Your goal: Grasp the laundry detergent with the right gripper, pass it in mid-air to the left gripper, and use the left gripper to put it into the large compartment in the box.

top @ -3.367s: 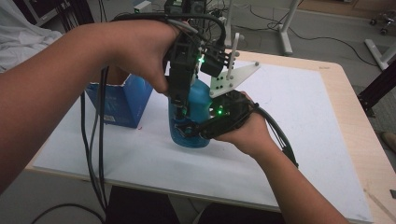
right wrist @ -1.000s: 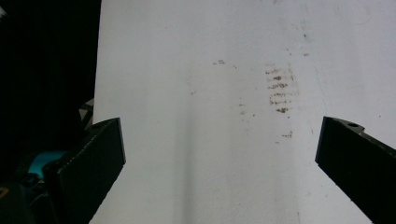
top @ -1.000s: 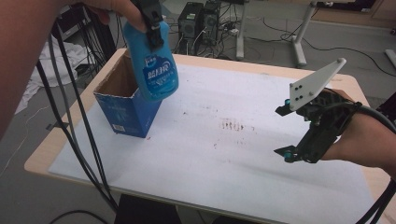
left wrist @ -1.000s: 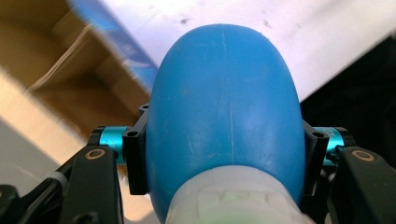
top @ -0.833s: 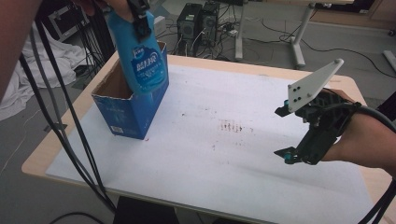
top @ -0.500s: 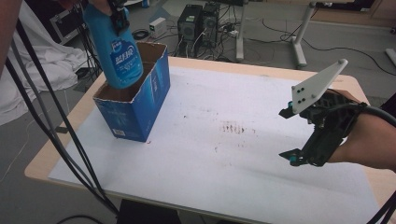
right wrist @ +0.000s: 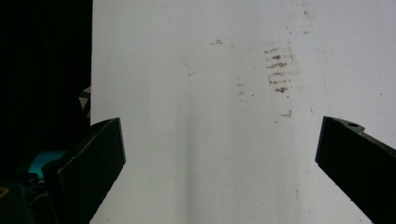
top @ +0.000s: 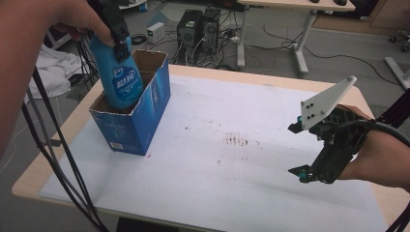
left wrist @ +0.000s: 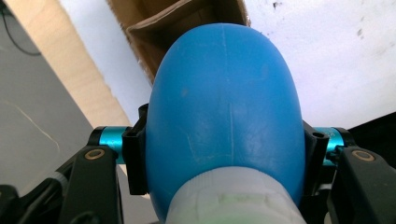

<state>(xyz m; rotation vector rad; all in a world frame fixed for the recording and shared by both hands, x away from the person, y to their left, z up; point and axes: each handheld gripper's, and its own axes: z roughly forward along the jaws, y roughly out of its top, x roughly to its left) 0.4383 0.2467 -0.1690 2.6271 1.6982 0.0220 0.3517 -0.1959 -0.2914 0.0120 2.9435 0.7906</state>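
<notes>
A blue plastic bottle with a white-lettered label hangs neck up, its lower part inside an open blue cardboard box at the table's left. My left gripper is shut on the bottle's shoulder just below the neck. In the left gripper view the bottle sits between the black pads, with the box's brown inside below it. My right gripper hovers over the right side of the table, jaws wide apart and empty; in its own view the right gripper frames bare white sheet.
A white sheet with small brown stains covers the wooden table. Black cables trail down from the left hand at the table's left edge. Computer towers and desk legs stand on the floor beyond.
The left gripper has carried the bottle leftward and down from above the box until its base is inside the box. The right gripper has stayed in place.
</notes>
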